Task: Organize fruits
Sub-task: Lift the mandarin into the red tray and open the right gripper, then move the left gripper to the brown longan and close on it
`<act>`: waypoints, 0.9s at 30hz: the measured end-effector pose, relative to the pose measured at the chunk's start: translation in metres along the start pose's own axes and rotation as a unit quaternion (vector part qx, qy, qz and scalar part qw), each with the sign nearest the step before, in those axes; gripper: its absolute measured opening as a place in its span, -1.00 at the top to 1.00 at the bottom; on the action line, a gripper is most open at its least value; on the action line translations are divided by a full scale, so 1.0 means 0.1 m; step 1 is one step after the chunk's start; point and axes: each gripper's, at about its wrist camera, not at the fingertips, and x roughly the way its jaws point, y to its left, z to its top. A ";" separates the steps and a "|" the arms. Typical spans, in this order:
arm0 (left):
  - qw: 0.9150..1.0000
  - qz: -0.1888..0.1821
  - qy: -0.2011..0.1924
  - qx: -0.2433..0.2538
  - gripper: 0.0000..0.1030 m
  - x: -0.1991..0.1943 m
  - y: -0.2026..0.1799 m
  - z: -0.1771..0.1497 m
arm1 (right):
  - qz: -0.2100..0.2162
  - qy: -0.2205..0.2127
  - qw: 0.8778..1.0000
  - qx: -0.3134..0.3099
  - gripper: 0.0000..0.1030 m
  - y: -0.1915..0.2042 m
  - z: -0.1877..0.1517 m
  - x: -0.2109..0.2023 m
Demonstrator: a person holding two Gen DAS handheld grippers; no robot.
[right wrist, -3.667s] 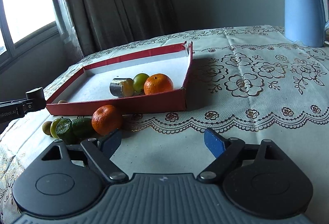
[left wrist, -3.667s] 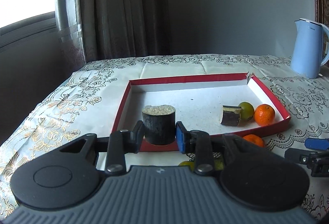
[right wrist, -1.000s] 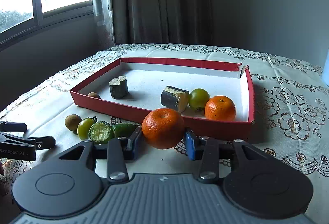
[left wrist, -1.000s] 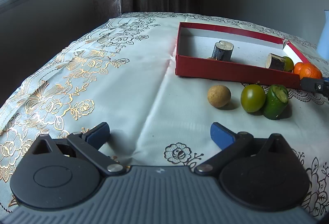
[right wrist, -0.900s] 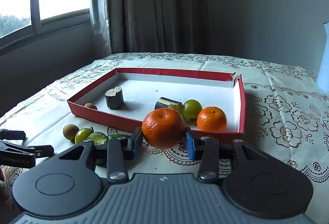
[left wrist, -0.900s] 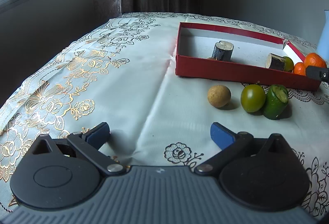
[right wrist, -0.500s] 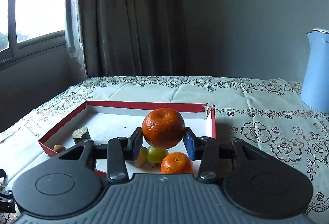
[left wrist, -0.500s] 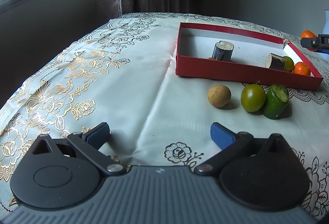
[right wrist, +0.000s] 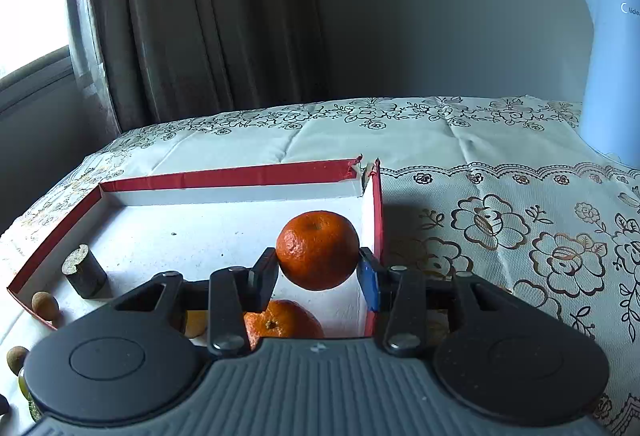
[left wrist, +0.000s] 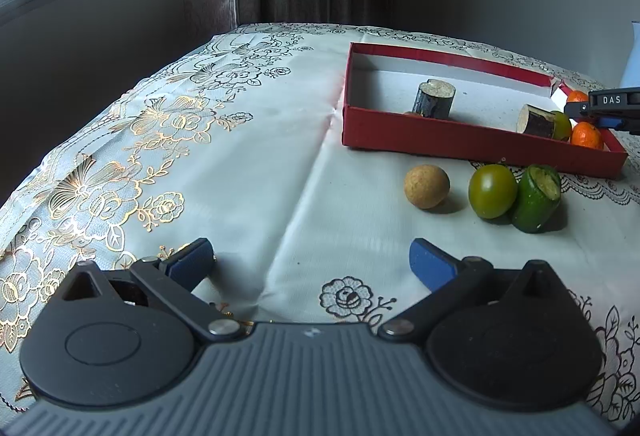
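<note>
Floral cloth covered the desk (right wrist: 460,140); the right hand-held gripper (right wrist: 318,270) pinched a light, soft-skinned orange (right wrist: 318,250) across its middle above the red tray (right wrist: 224,174), wall at 3 o'clock; left hand-held gripper (left wrist: 310,260) gaped empty

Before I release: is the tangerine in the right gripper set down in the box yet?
Not yet. The tangerine hangs clamped between the fingers above the red box floor, another tangerine below.

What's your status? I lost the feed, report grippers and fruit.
Right gripper shut on orange, over red box corner. Left gripper open, empty, low over tablecloth. Three fruits outside box. Path clear.
</note>
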 end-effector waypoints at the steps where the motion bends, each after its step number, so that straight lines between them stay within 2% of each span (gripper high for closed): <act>1: 1.000 0.000 0.000 0.000 -1.00 0.00 0.00 0.00 | 0.000 0.001 1.000 -0.001 0.17 0.01 0.00 0.01; 3: 1.000 0.000 0.000 0.000 -1.00 0.00 0.00 0.00 | 0.000 0.000 1.000 -0.003 0.16 0.02 0.00 0.00; 5: 1.000 0.000 0.000 0.000 -1.00 0.00 0.00 0.00 | 0.009 -0.001 1.000 0.003 0.05 0.00 0.01 -0.01; 12: 1.000 0.000 0.000 0.000 -1.00 0.00 0.00 0.00 | 0.007 -0.020 1.000 0.002 -0.01 0.00 -0.06 -0.26; 14: 1.000 0.000 0.000 0.000 -1.00 0.00 0.00 0.00 | 0.009 -0.029 1.000 -0.004 -0.25 0.01 -0.13 -0.44; 15: 1.000 0.000 0.000 0.000 -1.00 0.00 0.00 0.00 | 0.005 -0.032 0.999 -0.007 -0.45 0.02 -0.17 -0.52; 16: 1.000 0.000 0.000 0.000 -1.00 0.00 0.00 0.00 | 0.003 -0.035 0.999 -0.009 -0.54 0.03 -0.22 -0.59; 17: 1.000 0.001 0.000 0.000 -1.00 0.00 0.00 0.00 | 0.006 -0.038 0.999 -0.013 -0.54 0.04 -0.29 -0.69; 22: 1.000 0.003 -0.001 -0.001 -1.00 0.00 0.00 -0.01 | 0.003 0.000 0.999 -0.039 -0.60 0.06 -0.59 -0.90; 27: 1.000 0.001 -0.004 -0.003 -1.00 -0.01 0.00 -0.01 | -0.003 0.029 0.998 -0.049 -0.65 0.07 -0.71 -0.88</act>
